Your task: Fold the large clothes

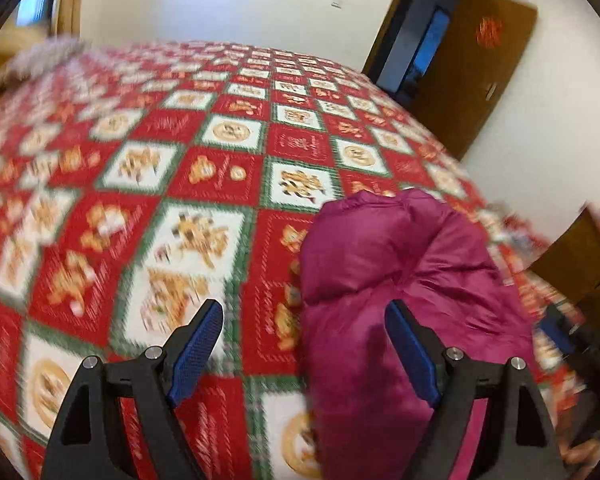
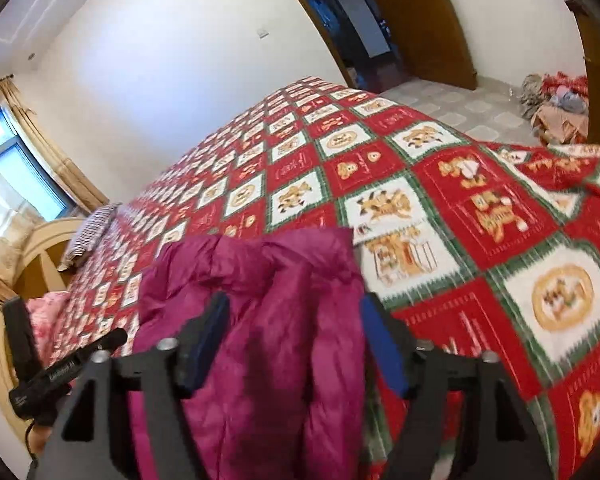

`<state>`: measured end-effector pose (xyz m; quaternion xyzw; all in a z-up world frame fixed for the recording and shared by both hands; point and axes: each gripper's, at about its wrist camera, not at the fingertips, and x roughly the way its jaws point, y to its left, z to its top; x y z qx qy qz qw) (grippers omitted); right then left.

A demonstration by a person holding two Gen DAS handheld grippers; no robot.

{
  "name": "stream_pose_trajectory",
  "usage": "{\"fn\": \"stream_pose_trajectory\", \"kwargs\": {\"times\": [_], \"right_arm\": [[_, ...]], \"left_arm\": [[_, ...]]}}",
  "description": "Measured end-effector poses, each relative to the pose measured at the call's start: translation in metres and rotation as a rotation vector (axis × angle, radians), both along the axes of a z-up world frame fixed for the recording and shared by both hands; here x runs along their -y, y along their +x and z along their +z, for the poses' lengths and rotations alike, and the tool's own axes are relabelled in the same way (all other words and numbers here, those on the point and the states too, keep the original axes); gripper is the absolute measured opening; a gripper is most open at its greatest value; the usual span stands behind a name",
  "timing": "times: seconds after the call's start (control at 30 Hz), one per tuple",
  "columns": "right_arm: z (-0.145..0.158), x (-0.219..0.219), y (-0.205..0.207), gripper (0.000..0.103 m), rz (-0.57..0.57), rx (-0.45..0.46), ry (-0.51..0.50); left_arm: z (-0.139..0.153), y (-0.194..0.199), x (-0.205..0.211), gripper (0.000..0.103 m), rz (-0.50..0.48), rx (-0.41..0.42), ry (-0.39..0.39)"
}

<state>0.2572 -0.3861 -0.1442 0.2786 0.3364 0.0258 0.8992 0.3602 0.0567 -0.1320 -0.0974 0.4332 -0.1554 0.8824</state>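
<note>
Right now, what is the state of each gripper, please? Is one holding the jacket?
Left gripper: open, holding nothing; jacket lies beside it.
Right gripper: open, jaws apart above the jacket, not gripping it.

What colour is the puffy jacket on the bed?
Magenta, a deep pinkish purple; the jacket shows best in the right wrist view.

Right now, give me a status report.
Left gripper open, empty. Right gripper open over the jacket. Jacket bundled on the bedspread. Nothing in the way.
</note>
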Motion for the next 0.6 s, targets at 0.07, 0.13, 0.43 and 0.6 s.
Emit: {"fn": "stream_pose_trajectory", "kwargs": {"times": [0.07,0.13,0.43,0.6], "right_arm": [[-0.008,-0.002,-0.003,0.081,0.027,-0.024,-0.005],[-0.021,-0.006,-0.001,0.081,0.064,-0.057,0.0],[-0.044,-0.015,0.003,0.087,0.198,-0.077,0.098],[-0.045,-0.028,0.008,0.086,0.272,-0.071,0.12]], "left_arm": [[-0.008,-0.005,0.002,0.084,-0.026,-0.036,-0.067],[-0.017,-0.009,0.014,0.084,-0.069,-0.061,-0.071],[-0.047,-0.012,0.021,0.09,-0.127,-0.162,-0.299],[-0.044,-0.013,0.03,0.093,-0.189,-0.129,-0.291]]}}
